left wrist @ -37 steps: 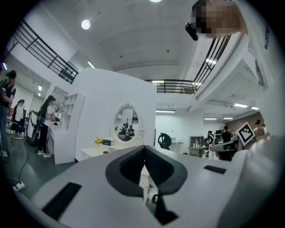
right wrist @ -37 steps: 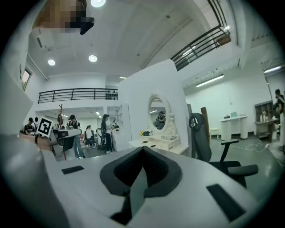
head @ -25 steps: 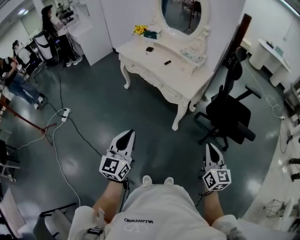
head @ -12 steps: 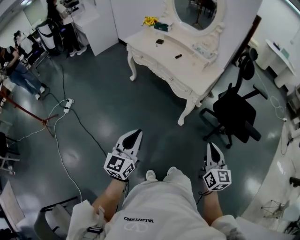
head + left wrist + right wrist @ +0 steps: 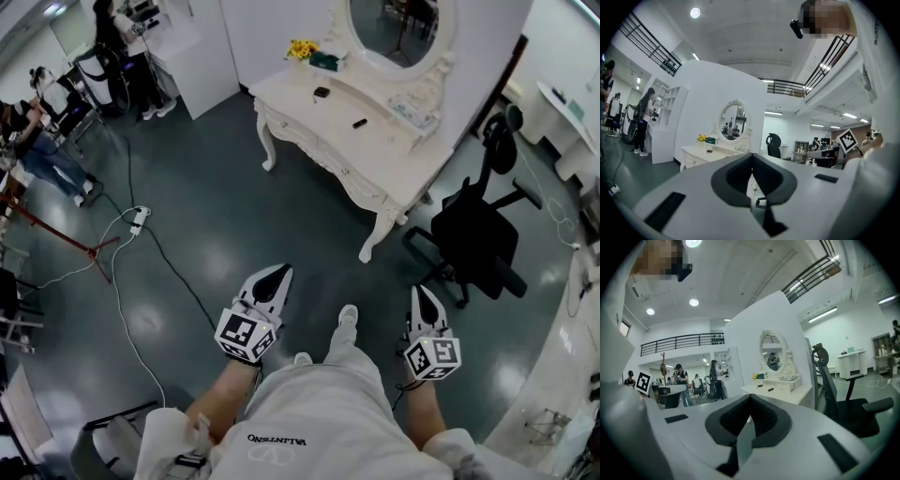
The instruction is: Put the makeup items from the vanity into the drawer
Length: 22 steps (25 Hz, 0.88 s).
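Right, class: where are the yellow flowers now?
In the head view, the yellow flowers stand on the far left corner of the white vanity, beside a green box, left of the oval mirror.

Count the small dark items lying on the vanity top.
2: one dark item near the yellow flowers, another before the mirror. Smaller ones may go unseen.

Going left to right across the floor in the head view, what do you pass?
power strip → left gripper → person's shoe → right gripper. The office chair overlaps the right gripper, so it is left out.
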Available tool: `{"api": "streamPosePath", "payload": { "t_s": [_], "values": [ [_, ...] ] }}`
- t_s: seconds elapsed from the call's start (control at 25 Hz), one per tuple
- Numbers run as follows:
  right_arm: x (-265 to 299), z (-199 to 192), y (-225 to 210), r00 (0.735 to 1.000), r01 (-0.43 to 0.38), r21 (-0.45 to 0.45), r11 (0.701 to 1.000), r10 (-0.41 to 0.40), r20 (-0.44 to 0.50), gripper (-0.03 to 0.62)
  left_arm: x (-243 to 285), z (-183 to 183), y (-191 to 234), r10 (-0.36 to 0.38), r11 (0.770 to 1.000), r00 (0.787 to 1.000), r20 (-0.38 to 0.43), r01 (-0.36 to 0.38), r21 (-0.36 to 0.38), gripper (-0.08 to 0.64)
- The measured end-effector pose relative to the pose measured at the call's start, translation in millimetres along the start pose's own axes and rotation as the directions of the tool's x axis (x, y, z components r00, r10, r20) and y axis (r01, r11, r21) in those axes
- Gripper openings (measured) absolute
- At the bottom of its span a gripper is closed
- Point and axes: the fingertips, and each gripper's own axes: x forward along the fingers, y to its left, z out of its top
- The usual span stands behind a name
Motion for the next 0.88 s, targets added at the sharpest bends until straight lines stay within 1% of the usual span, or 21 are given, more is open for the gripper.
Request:
{"api": "streamPosePath", "payload": {
  "t_s": [0.24,0.52,0.72,0.88],
  "values": [
    [55,15,-41,0.999,-0.033,0.001,0.999,0.033,-0.009,0.011,65,1,17,0.021,1.0,1.0,-0.014,-0.021,0.003,0.002],
    [124,41,-94,0.995,-0.1,-0.006,0.995,0.1,-0.018,0.011,157,13,27,0.041,0.999,0.999,-0.015,-0.041,0.019,0.002],
    [158,55,-124,0.989,-0.144,-0.005,0.99,0.144,-0.021,0.012,209,20,26,0.053,0.998,0.998,-0.014,-0.053,0.028,0.002],
    [176,59,-144,0.985,-0.171,-0.009,0.985,0.171,-0.037,0.011,241,21,26,0.064,0.998,0.998,-0.014,-0.064,0.025,0.002]
  ]
}}
